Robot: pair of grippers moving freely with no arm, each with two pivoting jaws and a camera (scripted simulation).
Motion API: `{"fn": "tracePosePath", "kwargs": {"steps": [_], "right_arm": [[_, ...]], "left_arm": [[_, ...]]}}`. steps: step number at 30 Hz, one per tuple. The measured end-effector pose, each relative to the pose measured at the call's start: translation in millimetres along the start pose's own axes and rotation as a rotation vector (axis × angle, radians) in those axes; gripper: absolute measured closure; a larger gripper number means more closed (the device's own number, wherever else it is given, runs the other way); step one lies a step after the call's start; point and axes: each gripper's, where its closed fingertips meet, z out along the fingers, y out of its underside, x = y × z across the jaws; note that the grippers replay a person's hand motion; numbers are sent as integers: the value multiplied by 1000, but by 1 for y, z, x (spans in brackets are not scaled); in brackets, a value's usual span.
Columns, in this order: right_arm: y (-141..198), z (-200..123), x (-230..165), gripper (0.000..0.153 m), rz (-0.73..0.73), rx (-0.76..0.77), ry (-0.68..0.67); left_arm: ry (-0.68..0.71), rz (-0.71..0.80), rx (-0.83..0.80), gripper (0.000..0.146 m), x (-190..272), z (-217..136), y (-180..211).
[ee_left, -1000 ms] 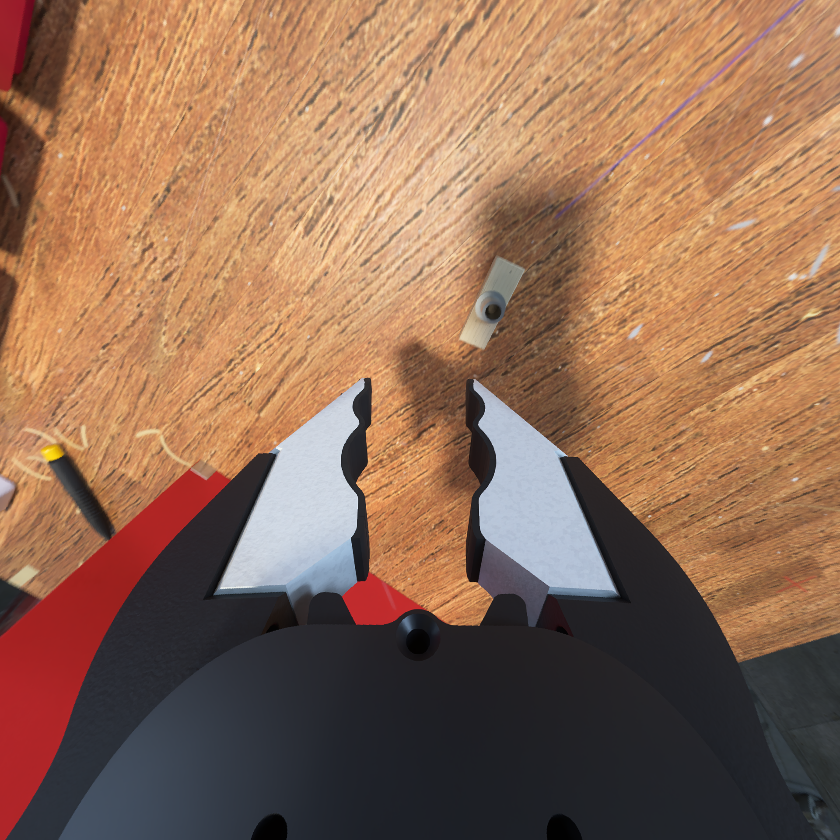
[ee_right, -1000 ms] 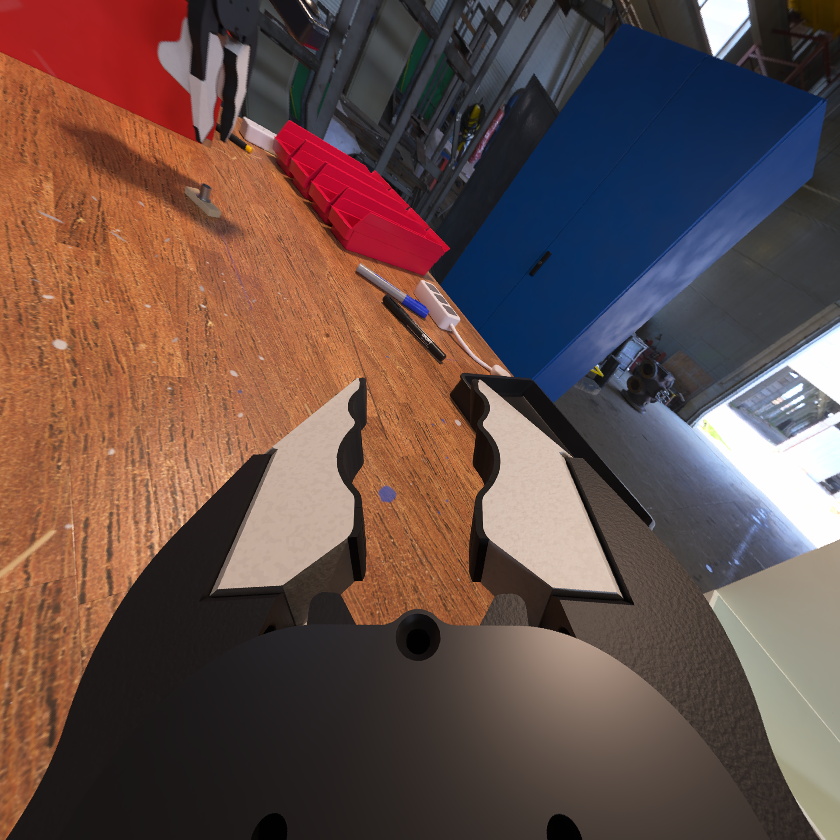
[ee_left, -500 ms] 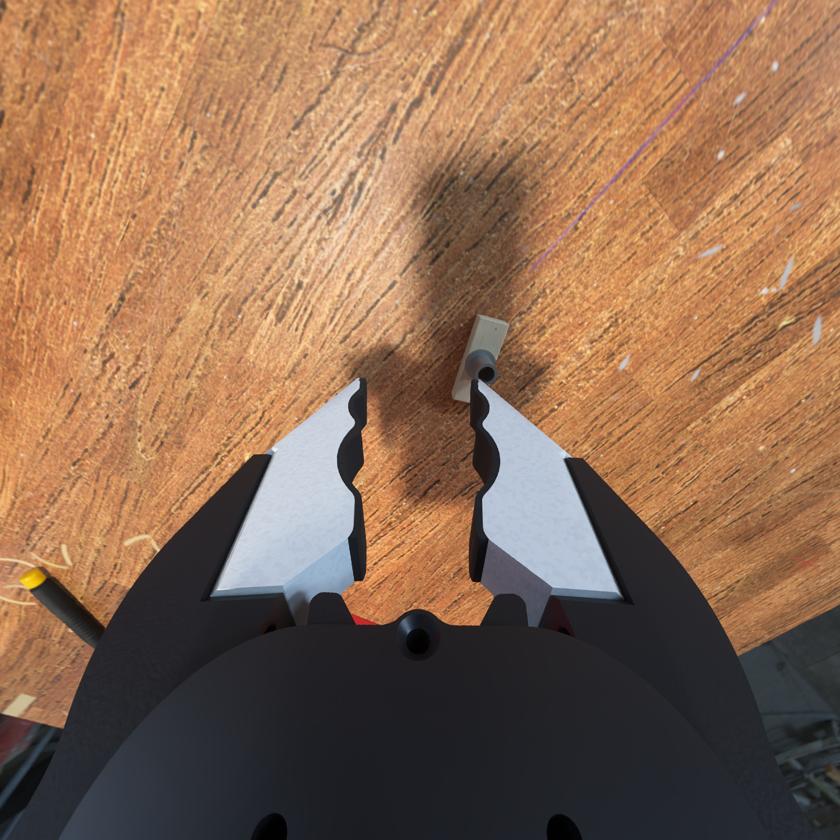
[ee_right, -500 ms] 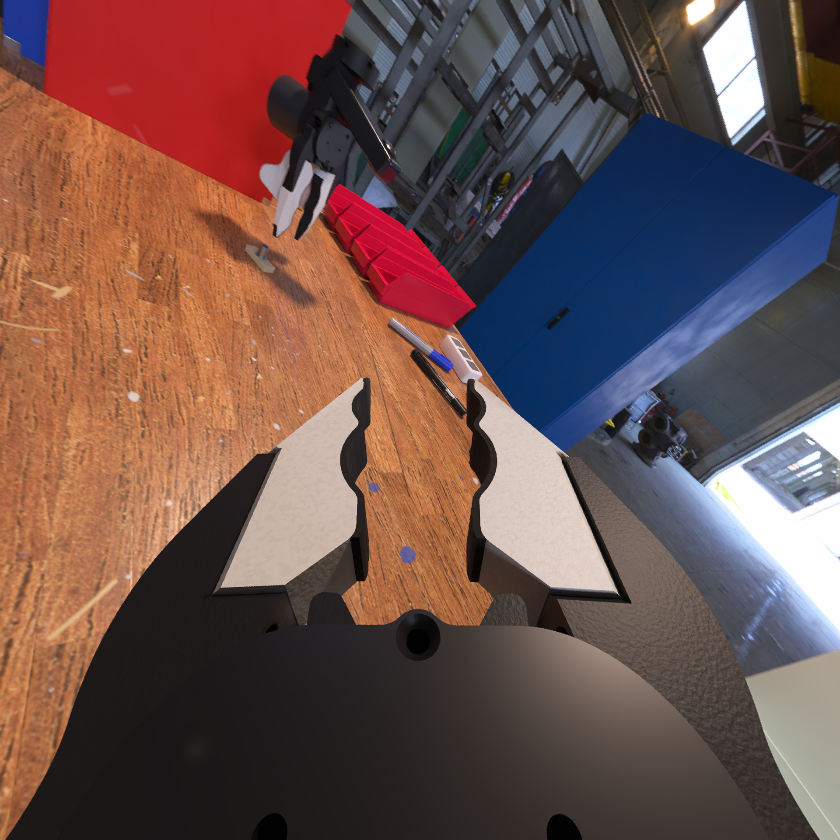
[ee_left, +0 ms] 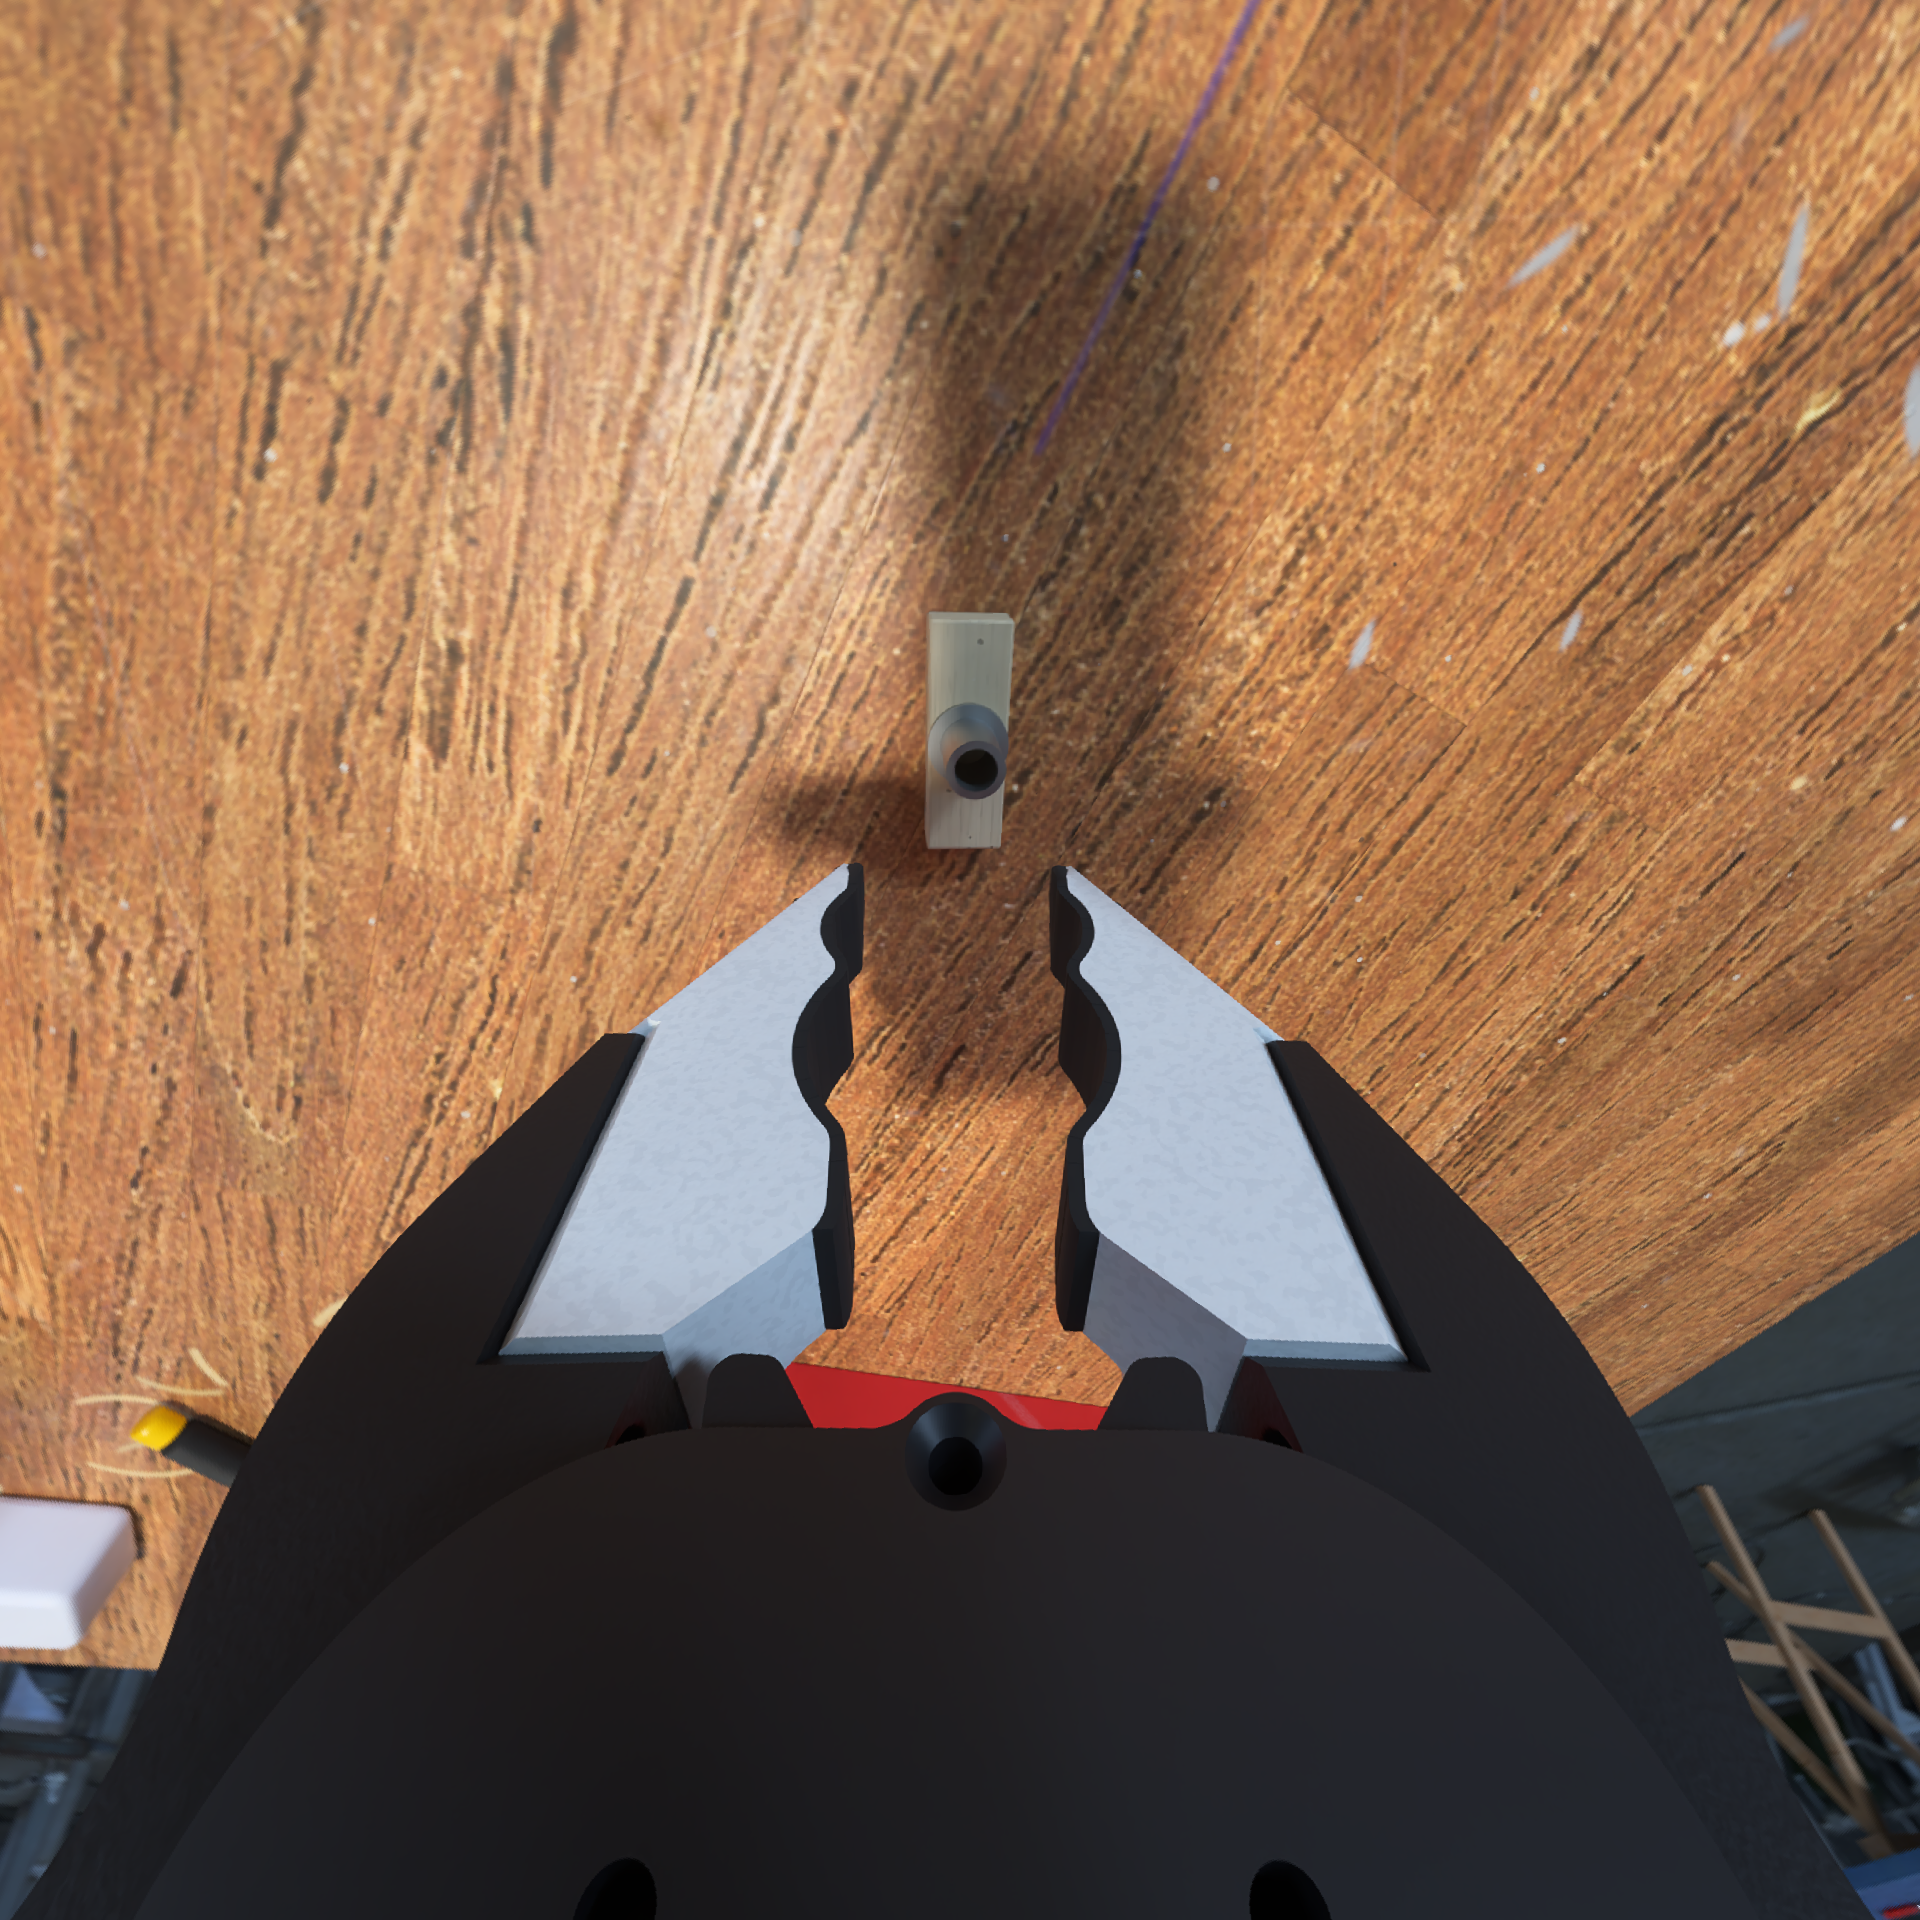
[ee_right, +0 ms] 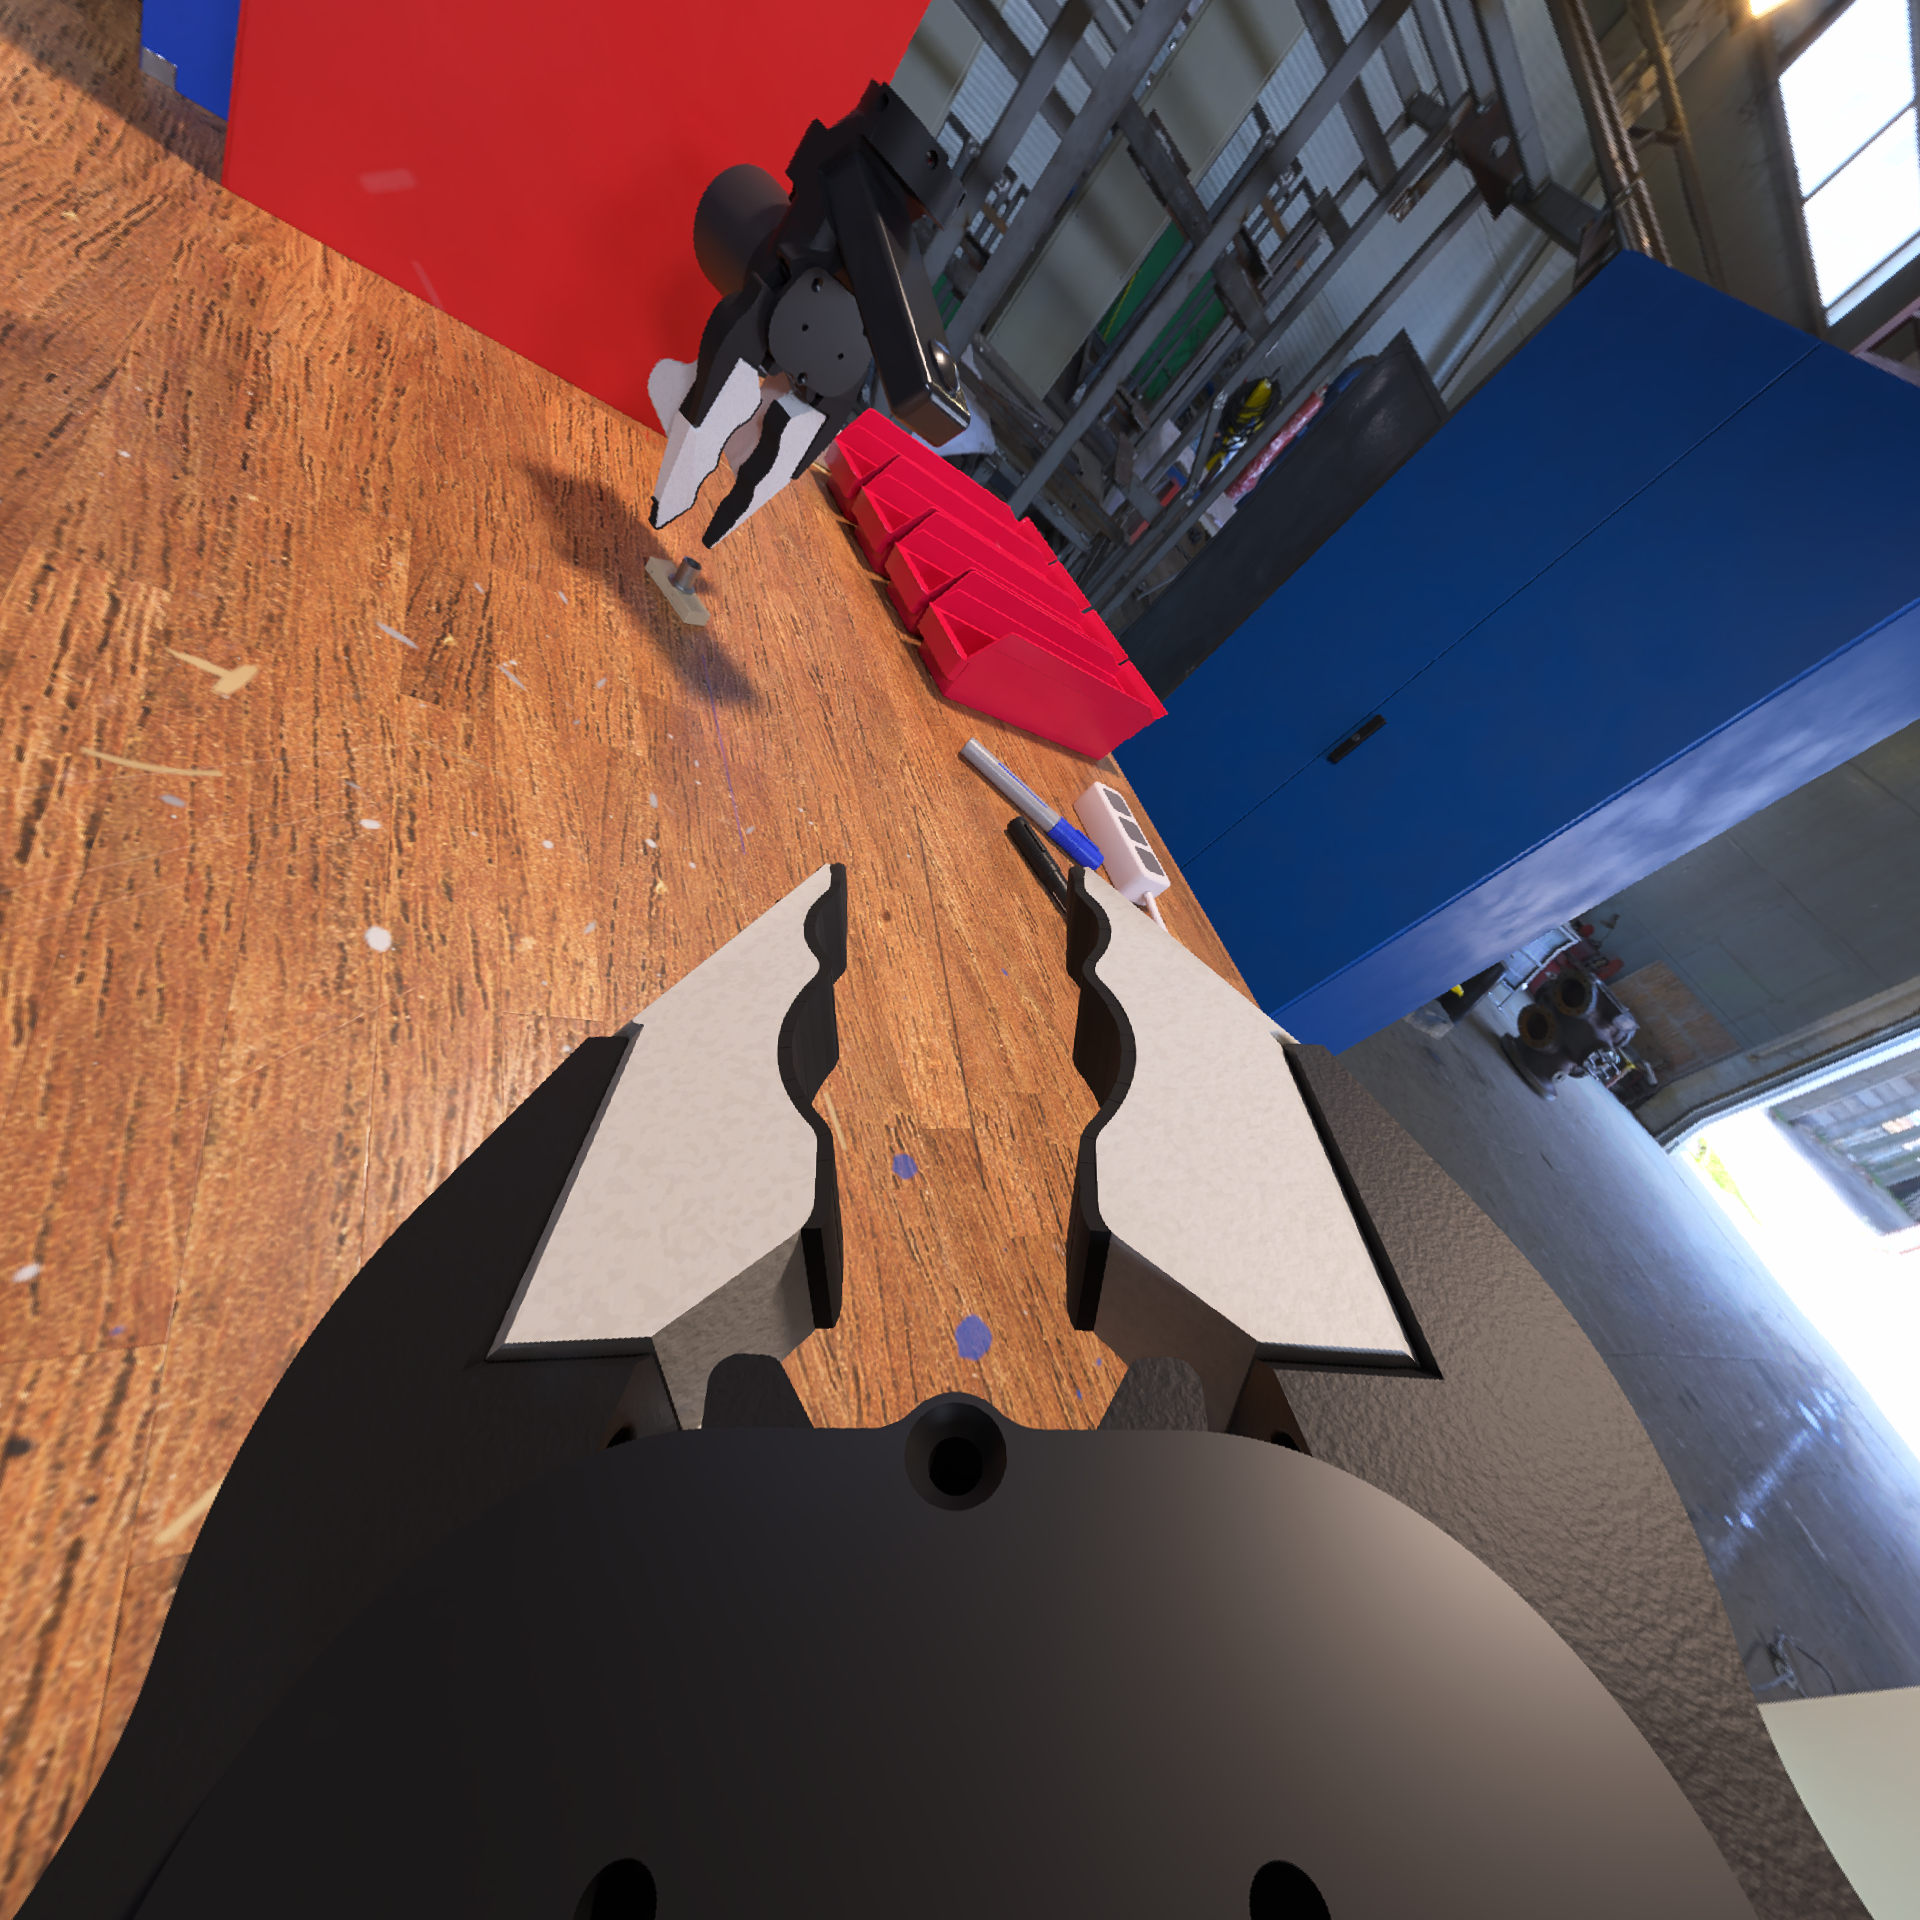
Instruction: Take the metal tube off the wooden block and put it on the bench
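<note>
A short grey metal tube (ee_left: pixel 971 756) stands upright in a small pale wooden block (ee_left: pixel 968 727) on the wooden bench (ee_left: pixel 520 520). My left gripper (ee_left: pixel 954 878) is open and empty, looking down from above with its fingertips just short of the block. In the right wrist view the tube (ee_right: pixel 687 574) and block (ee_right: pixel 675 600) are far off, with the left gripper (ee_right: pixel 684 525) hovering just above them. My right gripper (ee_right: pixel 956 883) is open and empty, low over the bench and far from the block.
A row of red bins (ee_right: pixel 987 582) lies beyond the block. Two markers (ee_right: pixel 1029 800) and a white power strip (ee_right: pixel 1127 840) lie near the bench edge. A red panel (ee_right: pixel 520 177) and a blue cabinet (ee_right: pixel 1507 675) stand behind. A yellow-capped tool (ee_left: pixel 182 1439) and white box (ee_left: pixel 57 1574) lie at the left.
My left gripper has shifted so the block and tube now sit centred just ahead of its fingertips instead of by the right finger. The right gripper's view has swung, showing the left gripper closer.
</note>
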Motion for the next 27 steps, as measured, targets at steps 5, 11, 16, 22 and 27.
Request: {"fn": "tracePosePath", "kwargs": {"steps": [5, 11, 16, 22, 27], "right_arm": [[0, 5, -4, 110, 3, -8, -18], [2, 6, -5, 111, 3, -27, -30], [2, 6, -5, 110, 0, -32, -37], [3, 7, -7, 110, 2, -35, -45], [4, 8, -7, 111, -3, -43, -47]], "left_arm": [[-7, 72, 13, 117, 0, 4, -6], [23, 45, 23, 119, -2, 5, -9], [59, 32, 26, 121, 6, 5, -10], [85, 28, 38, 121, 10, 6, -10], [83, 2, 49, 123, 0, 7, -10]]}}
